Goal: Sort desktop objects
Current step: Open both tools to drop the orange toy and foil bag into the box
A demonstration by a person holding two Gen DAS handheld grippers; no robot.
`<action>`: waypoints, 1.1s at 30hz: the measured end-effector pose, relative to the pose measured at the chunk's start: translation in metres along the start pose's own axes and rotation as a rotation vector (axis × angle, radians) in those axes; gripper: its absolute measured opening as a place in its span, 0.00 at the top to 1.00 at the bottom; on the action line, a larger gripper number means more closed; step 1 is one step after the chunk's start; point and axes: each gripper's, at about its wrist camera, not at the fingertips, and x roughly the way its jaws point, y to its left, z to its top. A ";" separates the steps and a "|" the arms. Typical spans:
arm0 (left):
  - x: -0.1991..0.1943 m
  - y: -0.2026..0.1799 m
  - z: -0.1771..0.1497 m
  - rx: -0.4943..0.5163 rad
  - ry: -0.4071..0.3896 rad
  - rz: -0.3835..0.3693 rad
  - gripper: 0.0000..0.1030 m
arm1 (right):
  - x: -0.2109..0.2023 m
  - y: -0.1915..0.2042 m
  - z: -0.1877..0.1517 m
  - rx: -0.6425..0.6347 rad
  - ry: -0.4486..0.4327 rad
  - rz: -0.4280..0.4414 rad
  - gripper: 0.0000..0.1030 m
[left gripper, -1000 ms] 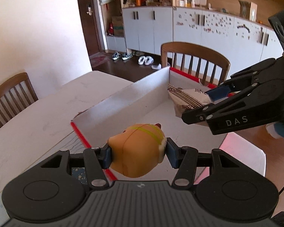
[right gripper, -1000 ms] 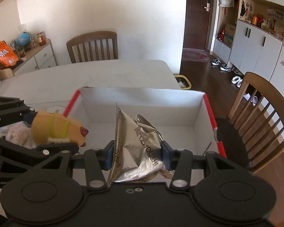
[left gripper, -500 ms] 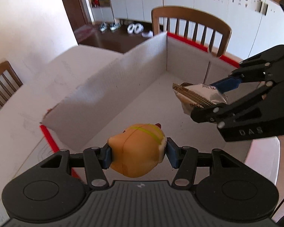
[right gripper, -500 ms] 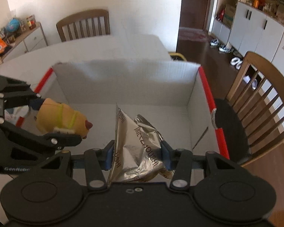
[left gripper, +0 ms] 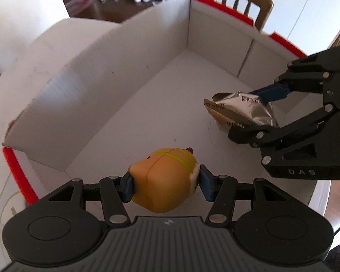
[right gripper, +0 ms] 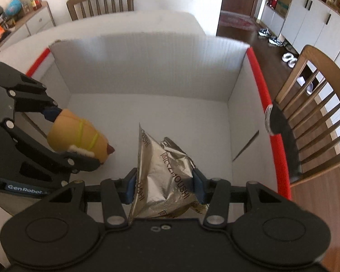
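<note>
Filling most of both wrist views, a white cardboard box (left gripper: 115, 72) with red-edged rims sits on a pale desk (right gripper: 147, 20), its floor bare. Wooden chairs (right gripper: 315, 104) stand beside the desk, one at the right of the right wrist view, another at the top left. In the lower middle of the left wrist view, the left claw (left gripper: 165, 187) is closed on a hot-dog toy (left gripper: 163, 181), blue pads pressing both its sides, held above the box floor. At the right of that view, the right claw (left gripper: 258, 113) is clamped on a crumpled silver foil packet (left gripper: 240, 111), also above the box floor, well apart from the toy
</note>
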 end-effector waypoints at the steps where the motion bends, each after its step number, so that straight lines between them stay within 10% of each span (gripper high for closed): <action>1: 0.001 0.000 0.000 0.002 0.010 -0.008 0.47 | 0.001 0.000 -0.001 0.002 0.009 0.003 0.53; 33: -0.036 0.013 -0.008 0.002 0.059 -0.017 0.19 | -0.012 -0.018 0.008 0.042 -0.002 0.049 0.37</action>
